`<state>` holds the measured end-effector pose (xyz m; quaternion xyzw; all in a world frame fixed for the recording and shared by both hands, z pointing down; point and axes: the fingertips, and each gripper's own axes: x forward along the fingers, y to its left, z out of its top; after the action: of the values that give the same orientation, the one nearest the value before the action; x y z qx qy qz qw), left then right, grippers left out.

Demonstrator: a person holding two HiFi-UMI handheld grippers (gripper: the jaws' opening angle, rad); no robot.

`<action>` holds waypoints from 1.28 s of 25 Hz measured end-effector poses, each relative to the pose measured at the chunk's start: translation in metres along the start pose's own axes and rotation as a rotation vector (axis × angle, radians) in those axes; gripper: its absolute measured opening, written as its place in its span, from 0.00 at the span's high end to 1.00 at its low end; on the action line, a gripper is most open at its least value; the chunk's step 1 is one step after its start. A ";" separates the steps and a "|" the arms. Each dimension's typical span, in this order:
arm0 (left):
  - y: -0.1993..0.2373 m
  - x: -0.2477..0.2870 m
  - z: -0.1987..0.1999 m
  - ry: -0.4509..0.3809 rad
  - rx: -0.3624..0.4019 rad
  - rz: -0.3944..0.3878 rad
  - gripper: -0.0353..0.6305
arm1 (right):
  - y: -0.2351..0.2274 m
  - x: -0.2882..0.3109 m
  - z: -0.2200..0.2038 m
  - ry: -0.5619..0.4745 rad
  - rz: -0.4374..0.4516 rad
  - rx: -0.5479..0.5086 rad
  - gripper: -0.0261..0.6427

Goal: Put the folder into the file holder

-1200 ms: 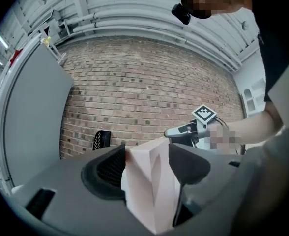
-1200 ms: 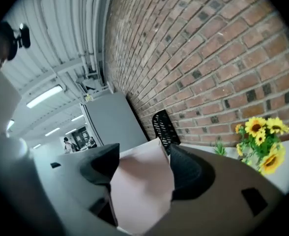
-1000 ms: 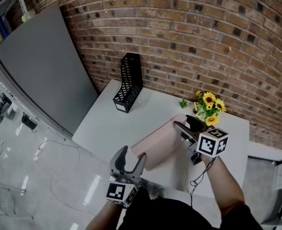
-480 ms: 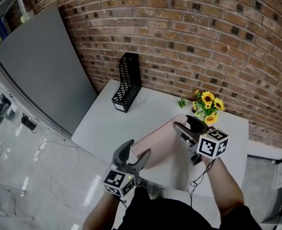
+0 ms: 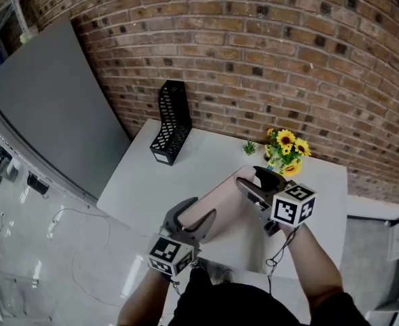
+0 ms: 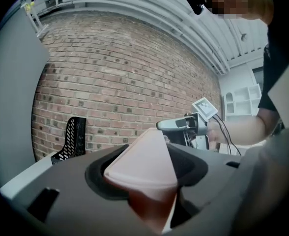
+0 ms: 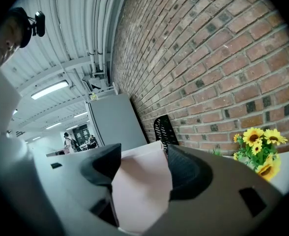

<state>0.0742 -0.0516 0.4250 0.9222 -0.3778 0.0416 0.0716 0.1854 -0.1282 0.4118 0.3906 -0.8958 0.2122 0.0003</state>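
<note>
Pink folder (image 5: 221, 197) sat over the near part of the white worktop (image 5: 145, 182), slanting from near left to far right, held between your two tools. Whether its underside touched the surface could not be told.

Your left hand-held gripper (image 5: 198, 212) had the folder's near left corner between its jaws. Those jaws had just been closing, and the pads lay against both faces of the corner. Your right hand-held gripper (image 5: 250, 176) clamped the far right end, its jaws kept fairly wide by the folder that filled the gap between them.

Further out, the black mesh file holder (image 5: 170, 124) stood upright at the far left of the worktop, close to the brick wall (image 5: 288, 66) and well apart from the folder. A bunch of sunflowers (image 5: 284, 148) stood at the far right by the same wall, with a small green plant (image 5: 249, 147) just to its left. A grey panel (image 5: 43, 107) rose beyond the worktop's left edge.
</note>
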 end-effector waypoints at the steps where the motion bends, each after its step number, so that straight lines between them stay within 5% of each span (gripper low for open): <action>1: -0.001 0.001 0.001 -0.002 0.010 0.001 0.60 | 0.000 0.000 0.000 -0.003 0.000 0.001 0.51; 18: -0.015 -0.004 0.028 -0.055 0.119 0.115 0.68 | 0.008 -0.008 0.033 -0.149 -0.031 -0.177 0.63; 24: 0.005 -0.020 0.044 -0.096 0.081 0.194 0.68 | 0.003 -0.016 0.050 -0.187 -0.071 -0.196 0.96; 32: 0.049 -0.049 0.076 -0.117 0.085 0.353 0.68 | 0.008 -0.011 0.047 -0.170 -0.064 -0.204 0.96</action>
<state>0.0070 -0.0649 0.3484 0.8447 -0.5350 0.0157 0.0020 0.1950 -0.1334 0.3644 0.4334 -0.8966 0.0861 -0.0291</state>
